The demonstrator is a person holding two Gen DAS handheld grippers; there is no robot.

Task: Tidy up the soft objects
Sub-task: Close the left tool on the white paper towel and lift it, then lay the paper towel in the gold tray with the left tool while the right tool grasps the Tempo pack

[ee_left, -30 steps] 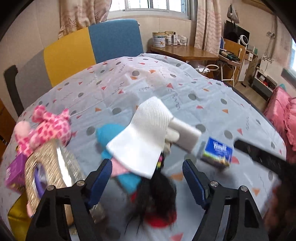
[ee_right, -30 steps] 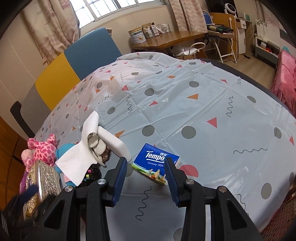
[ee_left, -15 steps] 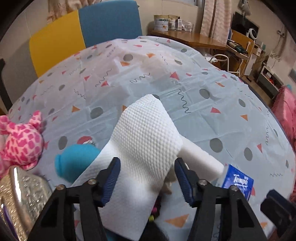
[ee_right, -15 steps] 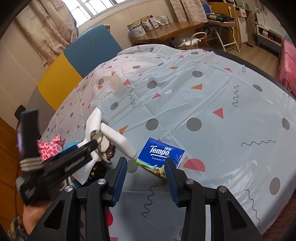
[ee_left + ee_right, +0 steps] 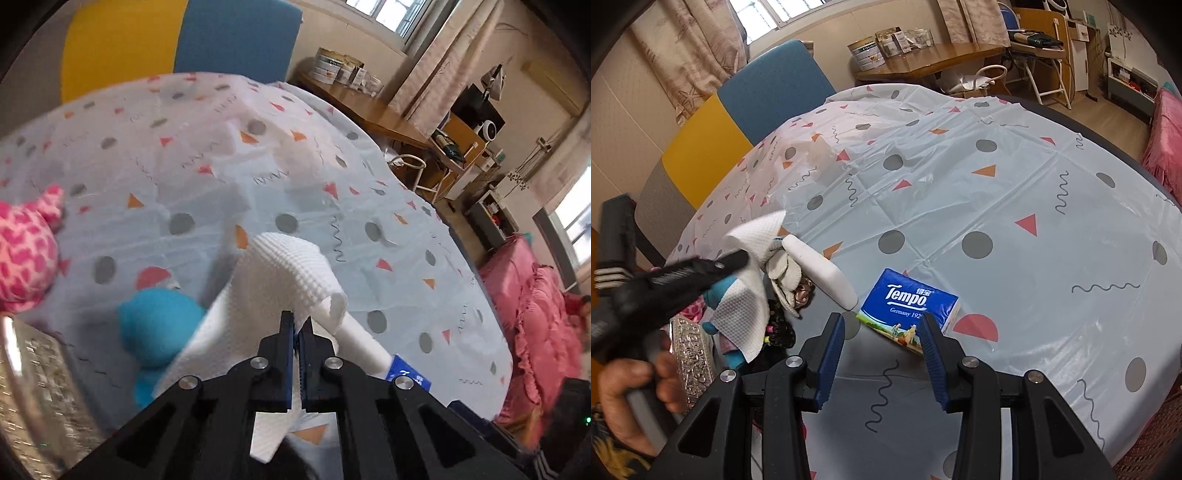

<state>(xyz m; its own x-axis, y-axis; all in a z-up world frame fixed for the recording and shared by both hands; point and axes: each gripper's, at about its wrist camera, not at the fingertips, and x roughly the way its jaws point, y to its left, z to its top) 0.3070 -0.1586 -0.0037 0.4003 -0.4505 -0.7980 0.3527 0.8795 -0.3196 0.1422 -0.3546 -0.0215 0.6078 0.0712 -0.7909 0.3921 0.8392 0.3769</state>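
My left gripper [image 5: 295, 325] is shut on a white textured paper towel [image 5: 280, 280], which drapes over a pile of soft things; it also shows in the right wrist view [image 5: 750, 295]. Under the towel lie a blue plush [image 5: 159, 325], a doll with a knit hat [image 5: 786, 277] and a white foam block [image 5: 820, 269]. A pink spotted plush [image 5: 26, 251] lies at the left. My right gripper [image 5: 882, 350] is open and empty, just in front of a blue Tempo tissue pack [image 5: 908, 302].
A silver glittery box [image 5: 33, 398] stands at the near left, beside the pile. The table [image 5: 997, 192] has a patterned plastic cloth. A yellow and blue chair [image 5: 746, 122] stands behind it. A wooden desk with tins [image 5: 923, 55] is further back.
My left gripper has moved forward over the pile and closed on the paper towel, which now bunches up between its fingers. The right gripper has barely moved.
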